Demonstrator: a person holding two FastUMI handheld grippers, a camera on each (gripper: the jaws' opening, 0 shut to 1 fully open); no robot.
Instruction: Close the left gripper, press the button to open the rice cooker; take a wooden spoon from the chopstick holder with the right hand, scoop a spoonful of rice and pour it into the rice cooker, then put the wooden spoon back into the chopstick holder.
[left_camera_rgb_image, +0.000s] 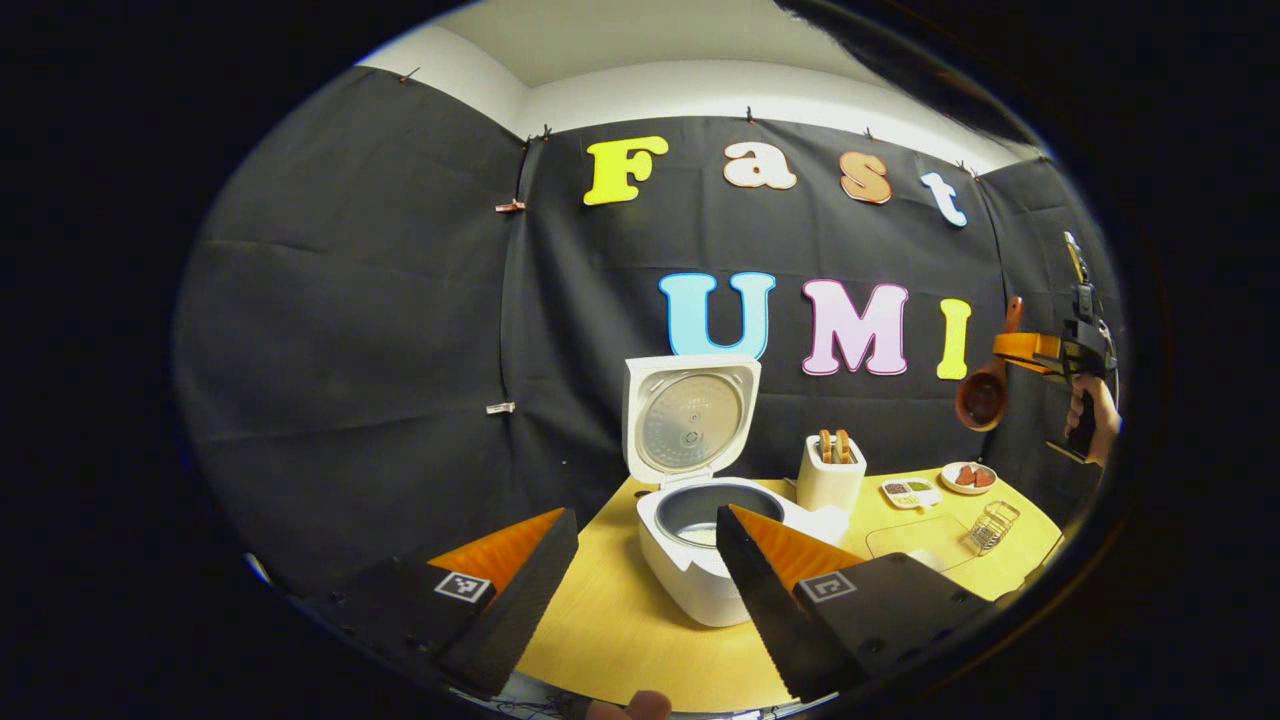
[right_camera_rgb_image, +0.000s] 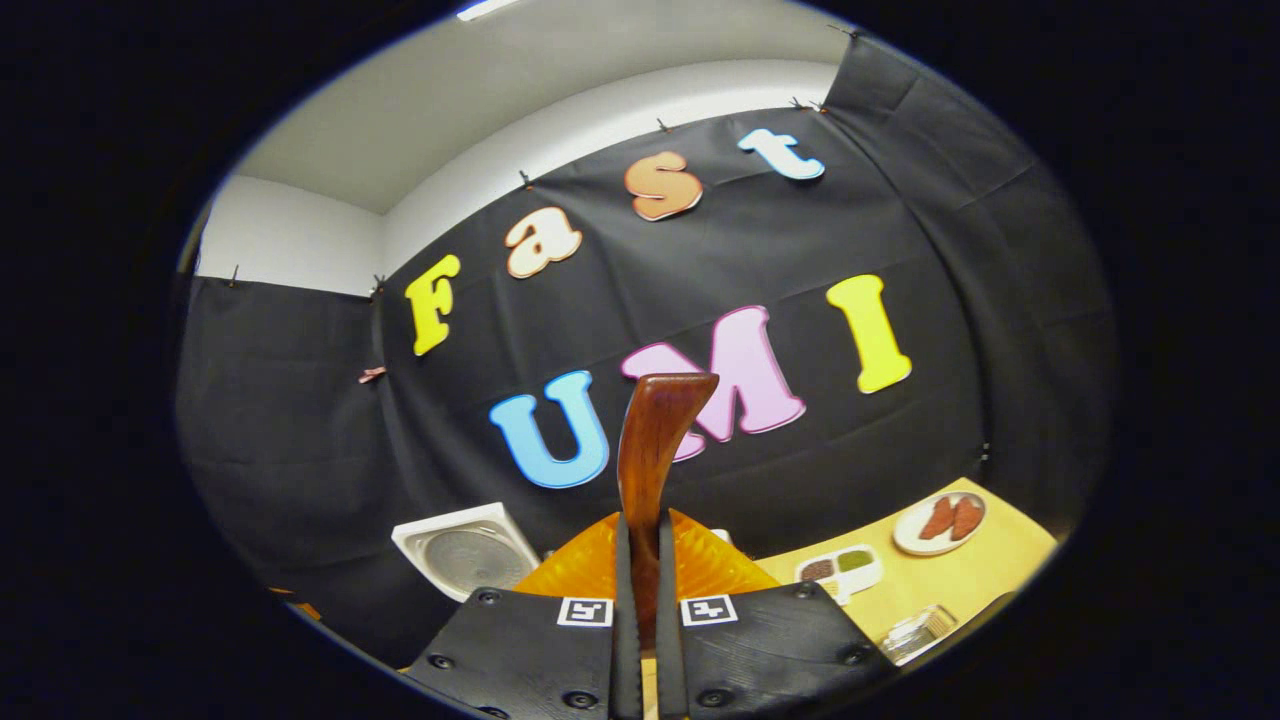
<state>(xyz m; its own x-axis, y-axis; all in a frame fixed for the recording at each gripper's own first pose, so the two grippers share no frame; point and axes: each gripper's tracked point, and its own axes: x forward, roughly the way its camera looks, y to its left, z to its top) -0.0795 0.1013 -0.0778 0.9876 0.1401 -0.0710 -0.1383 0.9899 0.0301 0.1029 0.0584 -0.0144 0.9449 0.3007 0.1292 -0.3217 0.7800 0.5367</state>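
Gripping the wooden spoon (right_camera_rgb_image: 655, 440) by its handle, the right tool (right_camera_rgb_image: 645, 620) holds it high above the worktop (left_camera_rgb_image: 620, 620); the left tool (left_camera_rgb_image: 640, 590) gapes before the open rice cooker (left_camera_rgb_image: 690, 530).

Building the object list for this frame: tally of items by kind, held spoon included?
Rice cooker, lid open: 1
Chopstick holder: 1
Wooden spoon, held in the right gripper: 1
Dishes: 2, a divided dish and a round plate
Wire rack: 1
Total: 6

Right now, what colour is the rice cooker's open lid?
White, with a silver metal inner plate; the rice cooker lid shows best in the left gripper view.
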